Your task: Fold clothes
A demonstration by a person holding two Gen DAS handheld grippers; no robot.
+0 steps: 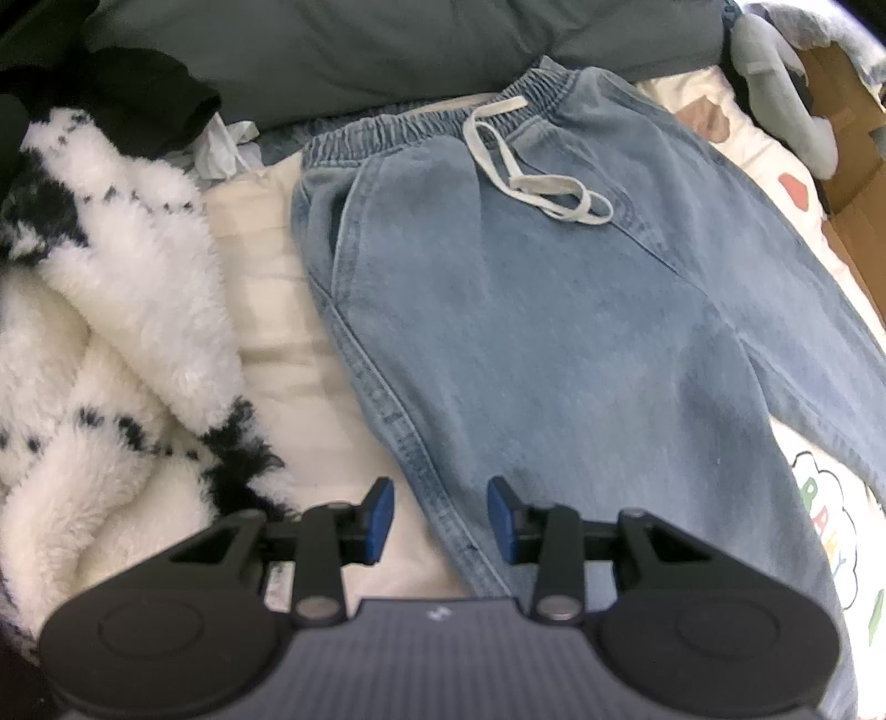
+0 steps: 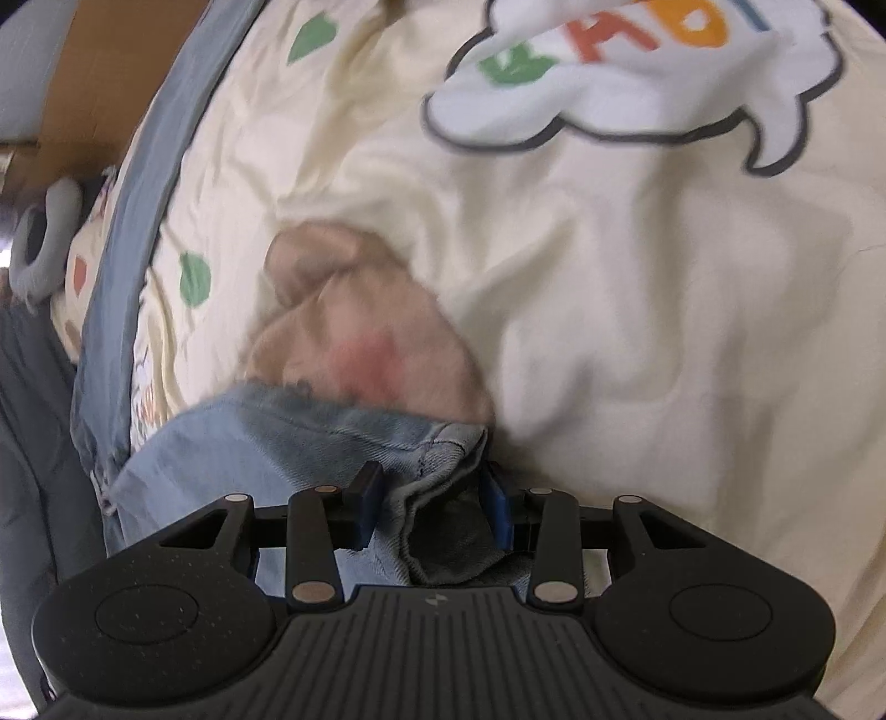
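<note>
Light blue jeans (image 1: 526, 310) with an elastic waist and a white drawstring (image 1: 531, 183) lie flat on the bed, waistband at the far end. My left gripper (image 1: 441, 518) hovers open over the jeans' left side seam, its blue pads (image 1: 381, 520) straddling the seam without touching it. In the right wrist view a leg hem of the jeans (image 2: 310, 437) is bunched between the fingers of my right gripper (image 2: 433, 507). Those fingers stand wide apart around the cloth. A brown print on the quilt lies just beyond the hem.
A fluffy white and black blanket (image 1: 111, 310) is piled to the left of the jeans, with a black garment (image 1: 149, 105) behind it. A dark grey pillow (image 1: 387, 50) runs along the back. The cream printed quilt (image 2: 637, 277) covers the bed. A cardboard box (image 1: 853, 166) stands at the right.
</note>
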